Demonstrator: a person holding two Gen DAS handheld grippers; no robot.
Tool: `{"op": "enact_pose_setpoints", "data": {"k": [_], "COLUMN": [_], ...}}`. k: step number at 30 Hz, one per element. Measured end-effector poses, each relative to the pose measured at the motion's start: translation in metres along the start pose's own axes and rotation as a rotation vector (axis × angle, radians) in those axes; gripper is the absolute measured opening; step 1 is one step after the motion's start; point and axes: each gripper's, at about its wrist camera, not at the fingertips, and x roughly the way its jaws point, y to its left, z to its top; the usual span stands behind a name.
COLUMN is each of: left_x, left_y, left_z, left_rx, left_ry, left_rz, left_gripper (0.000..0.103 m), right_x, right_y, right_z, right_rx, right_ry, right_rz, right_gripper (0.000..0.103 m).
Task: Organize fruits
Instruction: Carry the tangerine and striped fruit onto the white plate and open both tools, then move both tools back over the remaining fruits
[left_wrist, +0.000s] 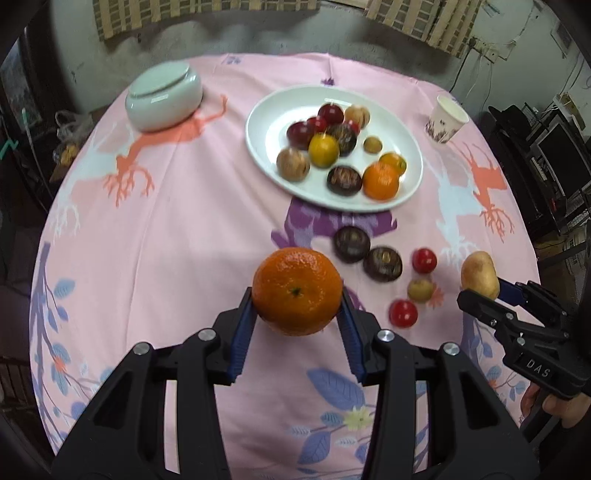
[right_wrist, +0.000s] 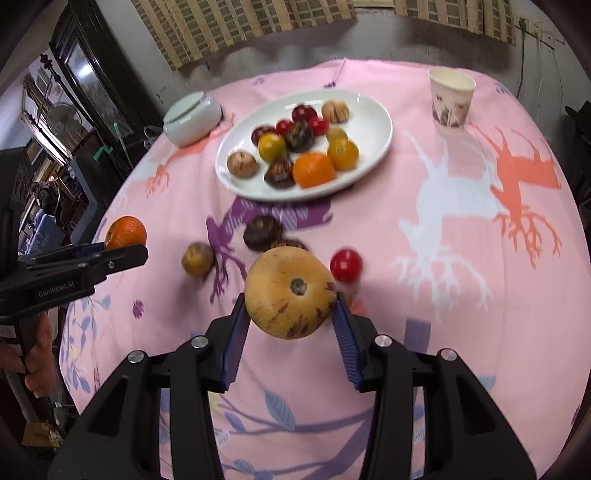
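Left tool (left_wrist: 297, 295): clamped on orange (left_wrist: 296, 290), off the worktop (left_wrist: 177, 236)
Right tool (right_wrist: 290, 299): clamped on tan fruit (right_wrist: 290, 292)
Plate (left_wrist: 266, 125): holds mixed fruits

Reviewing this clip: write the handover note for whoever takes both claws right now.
Left claw: shut on an orange, held above the cloth.
Right claw: shut on a tan fruit, also lifted.
Done: about a dozen fruits already on the white plate.
Left: both held fruits, plus two dark fruits, two red ones and a small tan one loose on the tablecloth.
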Motion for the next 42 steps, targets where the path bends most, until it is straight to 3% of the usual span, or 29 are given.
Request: {"op": "enact_pose_setpoints", "data": {"k": [10, 20, 24, 26, 30, 38, 40, 42], "left_x": [0.032, 0.094, 0.109, 0.108, 0.099, 0.068, 0.061, 0.056], "left_y": [-0.008, -0.007, -0.007, -0.007, -0.01, -0.005, -0.002, 0.0], "left_z": [0.075, 0.118, 0.127, 0.129, 0.129, 0.101, 0.087, 0.071], "left_rx": [0.024, 0.019, 0.012, 0.005, 0.006, -0.007, -0.017, -0.02], "left_ry": [-0.043, -0.016, -0.012, -0.032, -0.054, -0.07, -0.062, -0.046], "left_rz": [-0.008, 0.013, 0.021, 0.031, 0.023, 0.026, 0.025, 0.034], "left_gripper": [0.044, 0.044, 0.045, 0.058, 0.059, 0.067, 0.067, 0.068], "right_x": [0.027, 0.095, 0.107, 0.109, 0.104, 0.07, 0.059, 0.049], "right_y": [-0.004, -0.023, -0.024, -0.022, -0.023, -0.028, -0.031, -0.034], "right_z": [0.08, 0.125, 0.131, 0.133, 0.131, 0.102, 0.088, 0.073], "right_rx": [-0.023, 0.041, 0.042, 0.045, 0.049, 0.07, 0.098, 0.124], "right_ry": [-0.063, -0.015, -0.025, -0.027, -0.036, -0.046, -0.053, -0.055], "right_rz": [0.0, -0.002, 0.007, 0.003, 0.005, -0.008, -0.019, -0.023], "right_gripper": [0.046, 0.046, 0.047, 0.048, 0.048, 0.049, 0.064, 0.07]}}
